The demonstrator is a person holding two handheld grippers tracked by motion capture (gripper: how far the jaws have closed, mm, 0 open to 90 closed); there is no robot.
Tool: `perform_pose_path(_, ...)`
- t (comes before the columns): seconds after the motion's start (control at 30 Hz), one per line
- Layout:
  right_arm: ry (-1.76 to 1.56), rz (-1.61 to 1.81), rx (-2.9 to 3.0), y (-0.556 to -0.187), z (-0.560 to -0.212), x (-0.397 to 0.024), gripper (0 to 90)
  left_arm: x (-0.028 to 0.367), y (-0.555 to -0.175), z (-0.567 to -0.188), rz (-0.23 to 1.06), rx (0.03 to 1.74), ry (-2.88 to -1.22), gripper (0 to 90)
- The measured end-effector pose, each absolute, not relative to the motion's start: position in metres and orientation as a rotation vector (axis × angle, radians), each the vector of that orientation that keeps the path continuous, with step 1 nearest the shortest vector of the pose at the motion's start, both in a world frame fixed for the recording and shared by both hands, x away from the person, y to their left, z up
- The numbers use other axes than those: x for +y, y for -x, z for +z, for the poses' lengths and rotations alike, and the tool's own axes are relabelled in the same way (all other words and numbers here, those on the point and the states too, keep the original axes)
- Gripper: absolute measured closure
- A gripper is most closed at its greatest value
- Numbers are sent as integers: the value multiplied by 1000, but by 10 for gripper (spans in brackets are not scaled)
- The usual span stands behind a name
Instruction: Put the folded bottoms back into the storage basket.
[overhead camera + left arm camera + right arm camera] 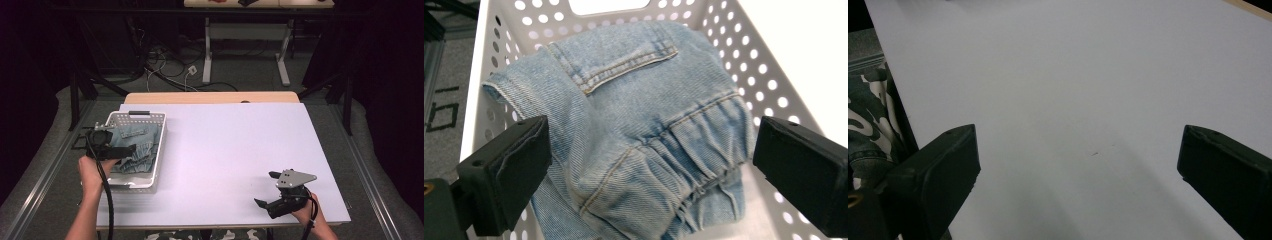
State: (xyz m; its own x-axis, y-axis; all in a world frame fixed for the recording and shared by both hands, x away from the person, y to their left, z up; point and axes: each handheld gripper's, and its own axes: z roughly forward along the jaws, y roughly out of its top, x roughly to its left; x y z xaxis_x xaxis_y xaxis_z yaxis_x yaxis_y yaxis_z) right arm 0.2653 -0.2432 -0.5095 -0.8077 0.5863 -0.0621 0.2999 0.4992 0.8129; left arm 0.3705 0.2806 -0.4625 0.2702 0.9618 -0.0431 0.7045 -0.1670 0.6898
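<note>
Folded jeans [634, 135] laid inside the white basket [159, 145], left gripper [649, 170] held just above the jeans with jaws spread apart, nothing clamped, right gripper [267, 189] well apart from the basket, jaws spread over the bare table [240, 145]

1. Jeans [634, 135]: faded blue denim, coarse twill weave, tan stitched seams.
2. Basket [769, 75]: white perforated plastic, smooth with a slight sheen.
3. Surface [235, 155]: matt white sheet, smooth; a light wood edge at the top of the frame.
4. Left tool [649, 170]: matt black pads, finely textured.
</note>
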Motion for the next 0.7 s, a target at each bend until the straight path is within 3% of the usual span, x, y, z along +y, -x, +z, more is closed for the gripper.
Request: perform_pose_path(0.7,-738,1220,2416,-265,-509,-243,33,234,-325,-451,600,1292,-2035,0)
